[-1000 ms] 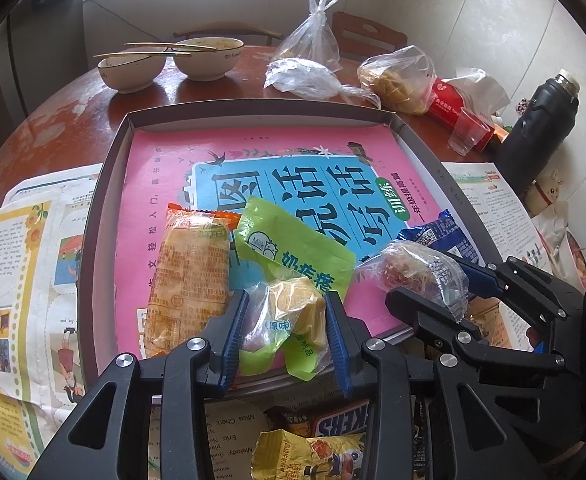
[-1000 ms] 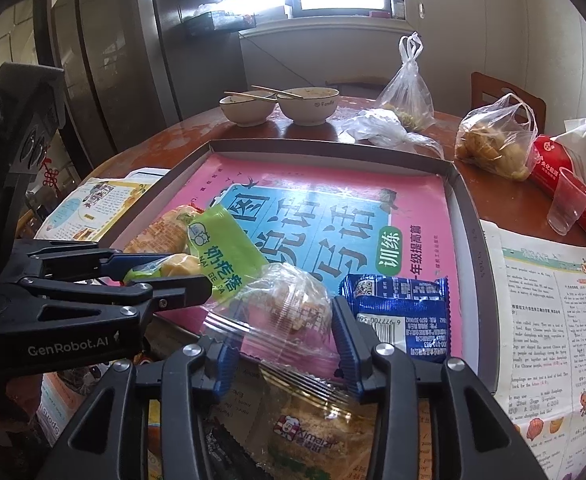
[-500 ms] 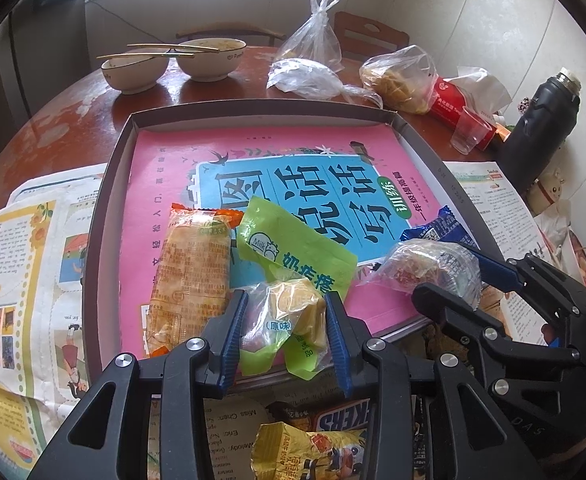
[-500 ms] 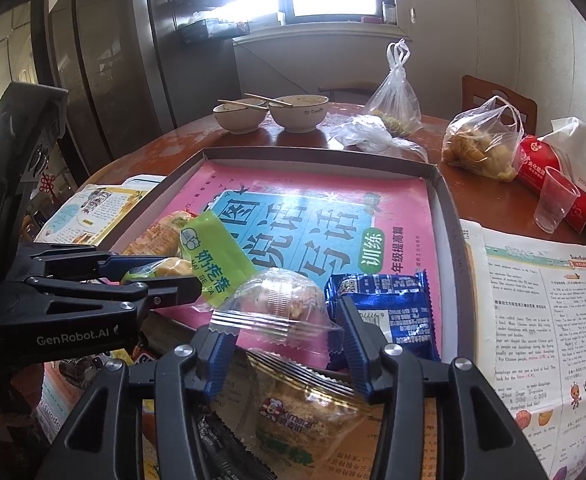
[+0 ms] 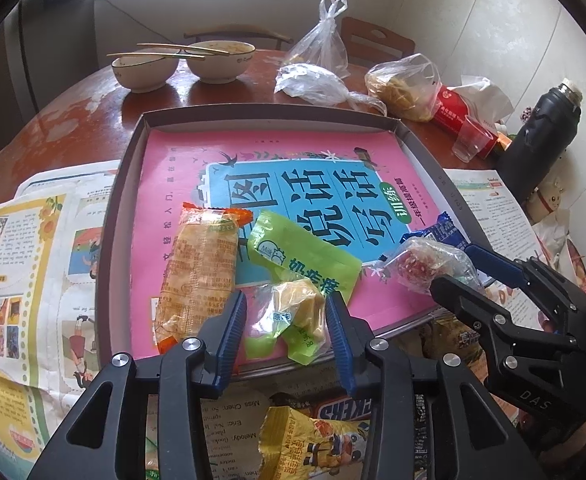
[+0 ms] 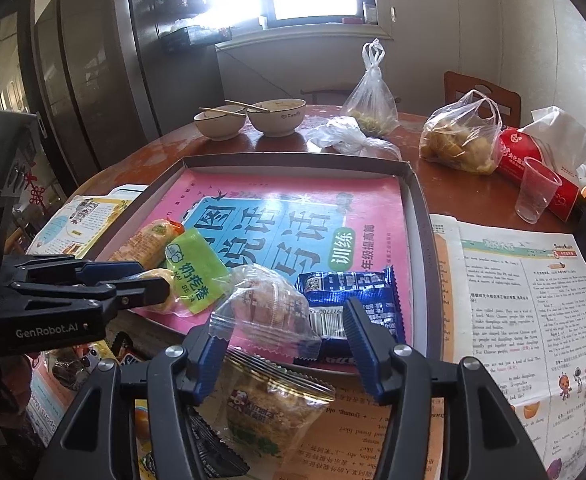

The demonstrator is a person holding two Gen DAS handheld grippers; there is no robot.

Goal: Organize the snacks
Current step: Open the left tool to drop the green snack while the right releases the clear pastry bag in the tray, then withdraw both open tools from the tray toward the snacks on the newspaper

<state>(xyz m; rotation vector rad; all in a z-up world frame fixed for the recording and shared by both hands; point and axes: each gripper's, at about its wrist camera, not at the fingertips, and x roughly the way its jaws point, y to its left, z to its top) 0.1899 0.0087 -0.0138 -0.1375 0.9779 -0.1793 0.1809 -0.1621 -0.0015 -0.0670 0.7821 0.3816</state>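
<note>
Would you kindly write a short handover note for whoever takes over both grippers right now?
Left gripper: fingers just opened slightly, now open around the clear-wrapped yellow snack in the grey cardboard tray.
Right gripper: fingers just opened, clear-wrapped pastry released beside the blue packet.
Done: five snacks in the tray.
Left: loose snacks in front of the tray, such as the clear cracker pack.

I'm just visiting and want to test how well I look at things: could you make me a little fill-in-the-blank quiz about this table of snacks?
1. The pink book lies inside a shallow grey ____.
2. Chopsticks rest across two white ____.
3. The wrapper of the snack beside the right gripper is ____ in colour.
4. The tall flask at the table's edge is ____.

Missing words: tray; bowls; blue; black
</note>
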